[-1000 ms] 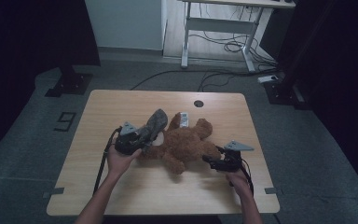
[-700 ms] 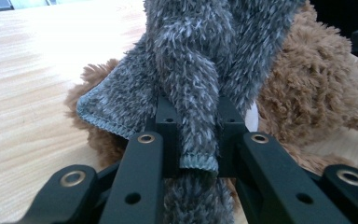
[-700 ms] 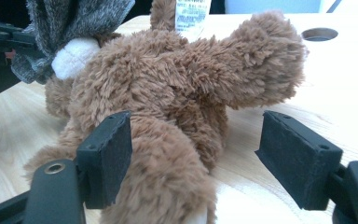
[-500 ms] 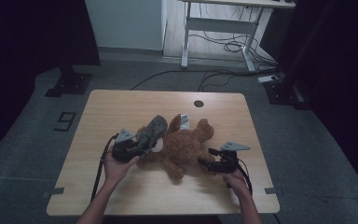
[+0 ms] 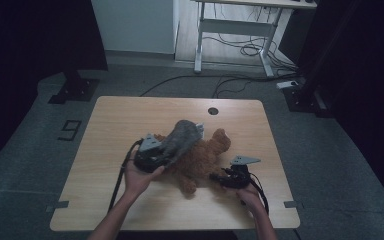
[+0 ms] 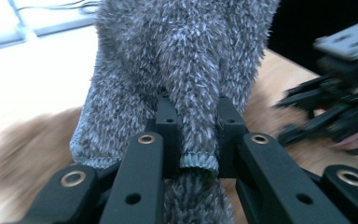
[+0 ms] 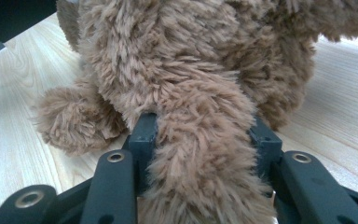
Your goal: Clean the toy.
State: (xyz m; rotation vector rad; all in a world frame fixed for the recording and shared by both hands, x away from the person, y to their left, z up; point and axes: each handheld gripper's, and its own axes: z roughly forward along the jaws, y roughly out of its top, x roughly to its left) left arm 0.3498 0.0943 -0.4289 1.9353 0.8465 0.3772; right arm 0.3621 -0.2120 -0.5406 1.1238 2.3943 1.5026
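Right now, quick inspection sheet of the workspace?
Surface: light wooden table, round hole near its far edge.
Job's things: brown teddy bear lying mid-table; grey fuzzy garment draped over it.
Clutter: nothing seen.
Grippers: left gripper shut on a fold of the garment; right gripper has just been closing, pads pressing a limb of the bear.
Cables: one trails from each gripper toward the near edge; more cables on the floor beyond.
Surroundings: dark grey floor with a marking, white desk frame behind, black stands at both sides.
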